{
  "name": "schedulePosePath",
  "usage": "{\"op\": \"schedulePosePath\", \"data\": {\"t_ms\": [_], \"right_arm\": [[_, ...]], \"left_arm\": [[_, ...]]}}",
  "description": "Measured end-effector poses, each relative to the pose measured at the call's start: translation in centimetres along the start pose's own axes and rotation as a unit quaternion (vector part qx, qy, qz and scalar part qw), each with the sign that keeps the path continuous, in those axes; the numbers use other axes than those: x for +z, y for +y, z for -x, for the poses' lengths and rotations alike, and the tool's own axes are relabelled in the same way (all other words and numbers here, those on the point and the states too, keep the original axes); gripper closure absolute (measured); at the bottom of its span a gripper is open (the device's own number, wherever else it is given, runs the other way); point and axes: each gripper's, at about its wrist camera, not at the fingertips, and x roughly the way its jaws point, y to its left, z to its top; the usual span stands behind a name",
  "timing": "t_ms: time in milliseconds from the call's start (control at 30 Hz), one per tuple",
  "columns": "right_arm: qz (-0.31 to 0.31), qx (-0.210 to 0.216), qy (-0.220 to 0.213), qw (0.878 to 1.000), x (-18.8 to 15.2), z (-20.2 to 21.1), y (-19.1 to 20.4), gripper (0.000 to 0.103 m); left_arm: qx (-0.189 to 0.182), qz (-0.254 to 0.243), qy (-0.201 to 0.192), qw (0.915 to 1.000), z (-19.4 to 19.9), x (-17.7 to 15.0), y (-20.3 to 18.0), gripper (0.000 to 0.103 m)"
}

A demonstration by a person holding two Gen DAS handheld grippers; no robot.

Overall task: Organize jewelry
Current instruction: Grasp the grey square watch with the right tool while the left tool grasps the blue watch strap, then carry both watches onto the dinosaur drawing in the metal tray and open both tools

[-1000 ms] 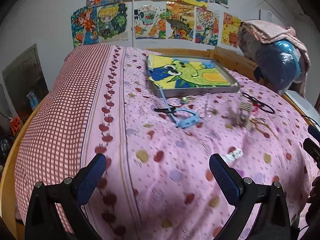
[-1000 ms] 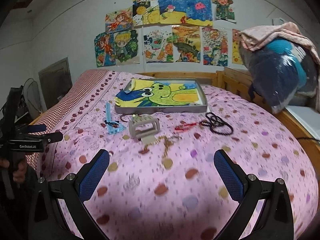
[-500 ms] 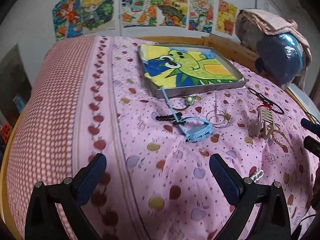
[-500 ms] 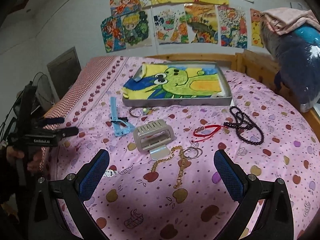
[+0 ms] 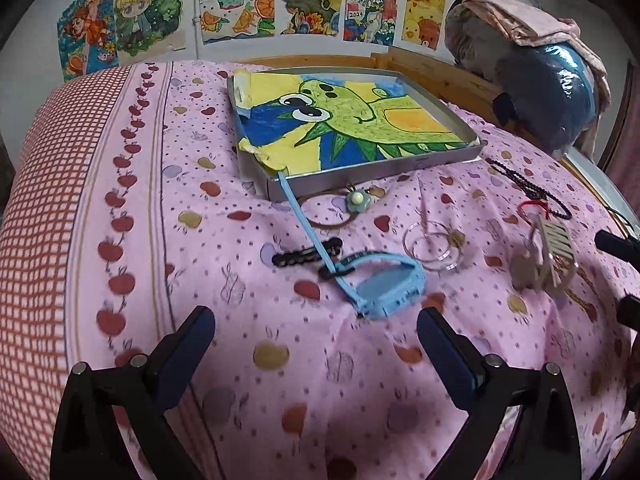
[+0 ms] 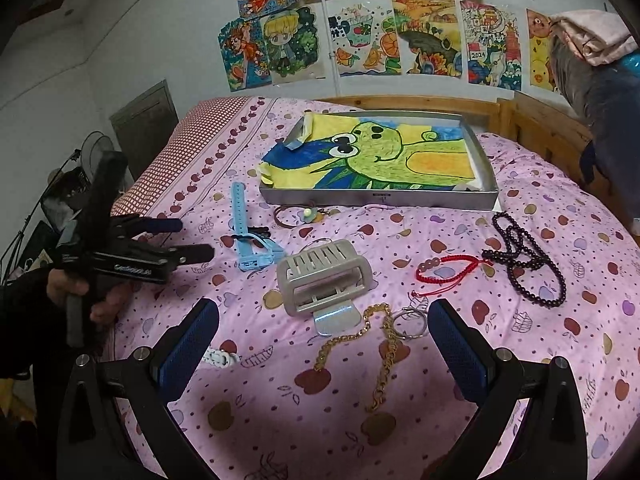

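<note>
Jewelry lies scattered on the pink bedspread in front of a metal tray [image 5: 360, 176] lined with a green dinosaur drawing. My left gripper [image 5: 314, 332] is open, just short of a light blue watch strap [image 5: 384, 284]; a black hair clip [image 5: 306, 254], a clear bangle [image 5: 432, 246] and a flower hair tie [image 5: 356, 199] lie beyond. My right gripper [image 6: 322, 320] is open and empty over a grey claw clip [image 6: 322, 280], a gold chain [image 6: 380, 344] and a metal ring [image 6: 408, 322]. A red bracelet [image 6: 448, 270] and black beads [image 6: 528, 264] lie to its right.
A hand holds the left gripper [image 6: 192, 240] at the bed's left side. A small white item [image 6: 220, 358] lies near my right gripper's left finger. A wrapped bundle [image 5: 552, 92] sits on the wooden bed frame at the back right. Drawings cover the wall.
Both grippers have moved forward and tilted down toward the bed, so the jewelry is closer and larger in both views. Both stay open and nothing was picked up.
</note>
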Motion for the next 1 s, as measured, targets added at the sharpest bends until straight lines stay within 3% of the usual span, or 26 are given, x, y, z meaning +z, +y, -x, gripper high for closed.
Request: {"op": "schedulePosePath", "data": {"t_ms": [167, 267, 433, 633, 800, 867, 1000], "right_arm": [[-0.009, 0.006, 0.004, 1.000, 0.6, -1.1, -0.4, 0.001], [-0.013, 0.012, 0.009, 1.000, 1.0, -2.0, -0.6, 0.001], [-0.002, 0.026, 0.034, 0.999, 1.5, -4.1, -0.3, 0.002], [0.006, 0.035, 0.049, 0.998, 2.1, -5.5, -0.1, 0.012], [0.000, 0.042, 0.060, 0.997, 2.0, -6.3, -0.3, 0.027], [0.003, 0.039, 0.066, 0.997, 1.9, -6.6, -0.1, 0.040], [0.005, 0.036, 0.068, 0.997, 1.7, -6.7, -0.1, 0.040]], "left_arm": [[-0.023, 0.033, -0.012, 0.9991, -0.8, 0.8, 1.1, 0.013], [-0.030, 0.057, -0.020, 0.9977, -1.1, 1.5, 1.8, 0.024], [-0.023, 0.074, -0.014, 0.9969, -2.6, 2.9, 2.0, 0.059], [-0.027, 0.082, 0.001, 0.9963, -4.2, 3.5, 2.1, 0.089], [-0.031, 0.089, 0.005, 0.9955, -4.8, 3.8, 2.1, 0.096], [-0.035, 0.087, 0.003, 0.9956, -4.7, 3.8, 1.9, 0.098], [-0.031, 0.073, -0.007, 0.9968, -4.1, 3.8, 1.2, 0.099]]}}
